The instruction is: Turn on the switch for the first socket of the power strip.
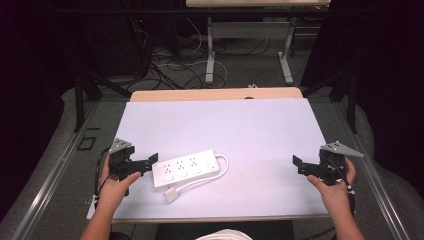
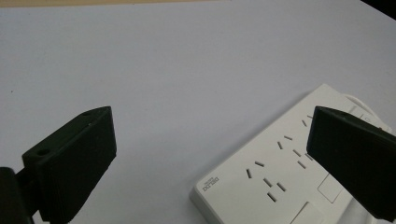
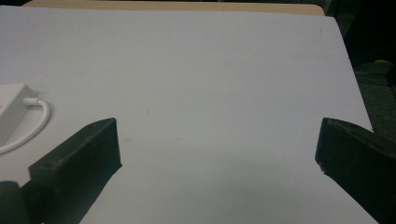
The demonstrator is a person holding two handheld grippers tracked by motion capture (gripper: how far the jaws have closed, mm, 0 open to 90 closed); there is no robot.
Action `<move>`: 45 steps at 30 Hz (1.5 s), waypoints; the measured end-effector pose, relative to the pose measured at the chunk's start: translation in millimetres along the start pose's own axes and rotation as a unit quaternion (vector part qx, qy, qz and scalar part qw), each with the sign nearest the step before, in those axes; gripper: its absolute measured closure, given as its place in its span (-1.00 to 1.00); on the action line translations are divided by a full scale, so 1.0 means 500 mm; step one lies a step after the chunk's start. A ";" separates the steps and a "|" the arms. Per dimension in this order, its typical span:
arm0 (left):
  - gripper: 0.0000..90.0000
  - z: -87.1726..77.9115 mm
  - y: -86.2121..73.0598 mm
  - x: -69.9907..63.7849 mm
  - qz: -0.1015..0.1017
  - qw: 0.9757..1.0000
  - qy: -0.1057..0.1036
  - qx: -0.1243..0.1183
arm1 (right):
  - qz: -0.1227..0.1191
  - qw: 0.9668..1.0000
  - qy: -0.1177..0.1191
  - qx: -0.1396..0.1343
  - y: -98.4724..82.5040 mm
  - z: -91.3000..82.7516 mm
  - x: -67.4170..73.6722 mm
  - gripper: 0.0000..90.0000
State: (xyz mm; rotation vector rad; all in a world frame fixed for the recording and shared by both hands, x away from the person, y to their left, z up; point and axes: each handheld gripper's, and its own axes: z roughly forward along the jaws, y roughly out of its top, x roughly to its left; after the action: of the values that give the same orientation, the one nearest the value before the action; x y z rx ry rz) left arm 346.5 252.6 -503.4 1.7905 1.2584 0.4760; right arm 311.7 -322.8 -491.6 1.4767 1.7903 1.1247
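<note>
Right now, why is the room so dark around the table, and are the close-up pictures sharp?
High view: light falls mainly on the white table sheet, the surroundings nearly black, edges purplish. Left gripper view: the power strip is fairly sharp, the near black tongs soft. Right gripper view: even, dim light, a faint shadow before the tongs.

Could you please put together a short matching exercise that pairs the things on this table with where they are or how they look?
Things:
1. power strip
2. plug
3. left gripper
4. right gripper

Descriptions:
A. open, far from the strip, near the sheet's right edge
B. small white block at the cable's end, nearest the table's front edge
C. open, just beside the strip's end
D. long white bar with three sets of sockets

Pairs: 1-D, 2-B, 3-C, 4-A
</note>
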 end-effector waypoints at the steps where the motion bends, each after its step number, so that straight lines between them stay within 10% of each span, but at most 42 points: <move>1: -0.97 -0.001 0.000 0.001 0.000 1.000 0.002 0.002 | 0.003 1.000 0.004 0.008 -0.001 0.000 -0.002 -1.00; 20: -0.94 -0.008 0.005 -0.010 0.026 1.000 -0.005 -0.003 | -0.008 1.000 0.012 0.009 -0.029 0.016 0.009 -1.00; 45: -0.39 -0.006 0.022 -0.053 0.076 0.997 -0.010 0.018 | -0.044 0.999 0.018 0.013 -0.040 0.015 0.046 -1.00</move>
State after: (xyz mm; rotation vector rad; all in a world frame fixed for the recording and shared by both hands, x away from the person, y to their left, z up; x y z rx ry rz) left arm 339.5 229.1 -488.2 1.9255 1.1277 0.5231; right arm 302.6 -299.3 -510.5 1.3866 1.8825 1.0938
